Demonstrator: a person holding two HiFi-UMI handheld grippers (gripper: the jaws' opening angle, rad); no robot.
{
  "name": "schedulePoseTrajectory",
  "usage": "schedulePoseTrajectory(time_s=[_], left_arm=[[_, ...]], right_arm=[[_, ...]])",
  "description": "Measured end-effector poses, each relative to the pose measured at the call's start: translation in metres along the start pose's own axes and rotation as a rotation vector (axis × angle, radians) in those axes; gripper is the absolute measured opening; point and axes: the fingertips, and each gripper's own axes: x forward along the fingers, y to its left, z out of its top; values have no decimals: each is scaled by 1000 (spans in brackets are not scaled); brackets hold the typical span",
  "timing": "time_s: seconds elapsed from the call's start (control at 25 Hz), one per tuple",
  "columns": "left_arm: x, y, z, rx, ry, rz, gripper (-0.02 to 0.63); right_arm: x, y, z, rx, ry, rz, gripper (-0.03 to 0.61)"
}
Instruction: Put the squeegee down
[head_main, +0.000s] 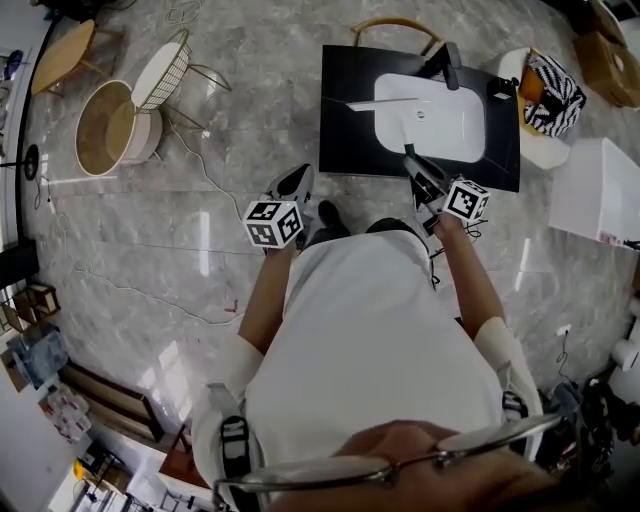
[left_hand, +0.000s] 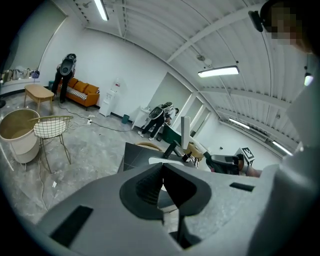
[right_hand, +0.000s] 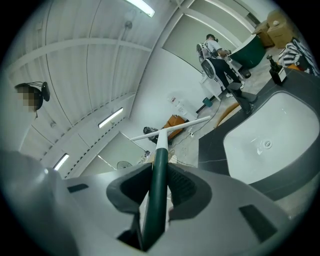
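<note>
Holding the squeegee (right_hand: 159, 150) over the black table (head_main: 345, 140), not yet set down; my right gripper (right_hand: 160, 172) is clamped on its dark green handle, the blade far out by the white sink (head_main: 455, 125); my left gripper (left_hand: 162, 167) is closed on nothing. Next, I judge, comes lowering it flat onto bare table, then releasing. Its slim white neck ends in a thin white crossbar.

so the squeegee (right_hand: 156, 200) is a dark green handle with a white neck and 1 thin white crossbar blade on the end, clamped by its handle between the right gripper's (right_hand: 160, 169) 2 jaws, up in the air, blade end over the edge of the white sink (head_main: 455, 135)
</note>
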Motion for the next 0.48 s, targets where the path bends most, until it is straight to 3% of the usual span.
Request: schedulePoseTrajectory(time_s=[0.24,0.48], left_arm=[[1,14,10,12,12,-17,5],[12,23,12,-22,11,7,5]], right_arm=[[24,-1,6,10,-14,-24,103],[47,-23,18,-42,9,-88,103]])
